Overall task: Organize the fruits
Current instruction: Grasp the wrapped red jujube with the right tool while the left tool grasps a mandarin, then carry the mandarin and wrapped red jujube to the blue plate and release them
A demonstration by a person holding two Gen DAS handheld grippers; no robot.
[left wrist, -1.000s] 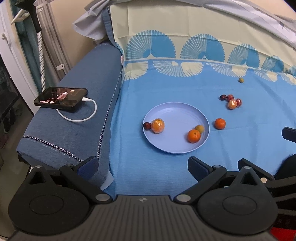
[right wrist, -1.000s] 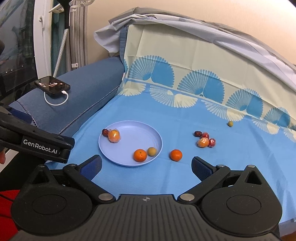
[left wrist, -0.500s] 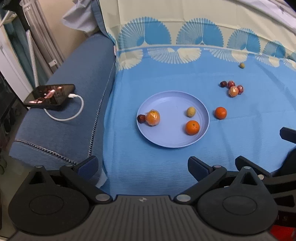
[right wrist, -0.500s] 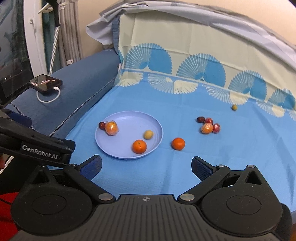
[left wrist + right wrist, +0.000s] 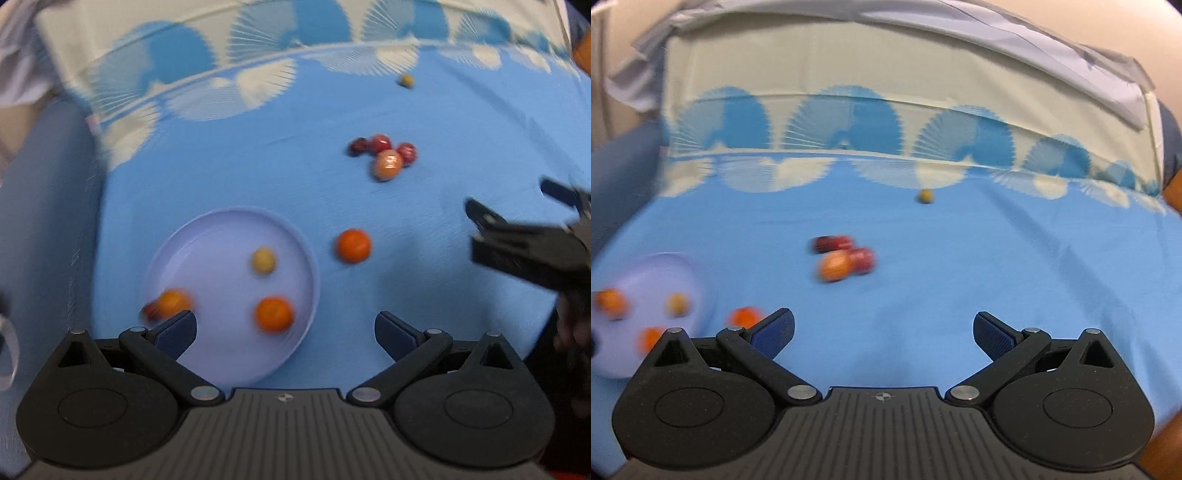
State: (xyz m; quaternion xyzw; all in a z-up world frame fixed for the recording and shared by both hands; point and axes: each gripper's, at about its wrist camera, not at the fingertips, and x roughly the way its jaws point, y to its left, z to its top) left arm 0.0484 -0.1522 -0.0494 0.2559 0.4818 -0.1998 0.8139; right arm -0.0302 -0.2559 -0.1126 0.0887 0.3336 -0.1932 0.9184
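A lilac plate [image 5: 207, 240] lies on the blue cloth and holds an orange [image 5: 274, 314], a small yellow-green fruit [image 5: 263, 260] and a wrapped orange fruit [image 5: 171, 301] at its left rim. A loose orange [image 5: 352, 245] lies just right of the plate. Farther back is a cluster of dark red fruits [image 5: 380, 144] with a wrapped orange fruit [image 5: 387, 165]. My left gripper [image 5: 286, 332] is open and empty over the plate's near edge. My right gripper [image 5: 882, 332] is open and empty, facing the cluster [image 5: 846, 258]. The plate [image 5: 653, 269] is at its left.
A small yellow-green fruit [image 5: 406, 80] lies alone far back near the patterned cloth border; it also shows in the right wrist view [image 5: 925, 195]. A blue sofa arm [image 5: 40, 206] rises at the left. The right gripper's body [image 5: 524, 243] shows at the right of the left wrist view.
Both grippers have moved forward and to the right over the cloth. The phone has left both views, and the red cluster is now nearer the right gripper. Both stay open.
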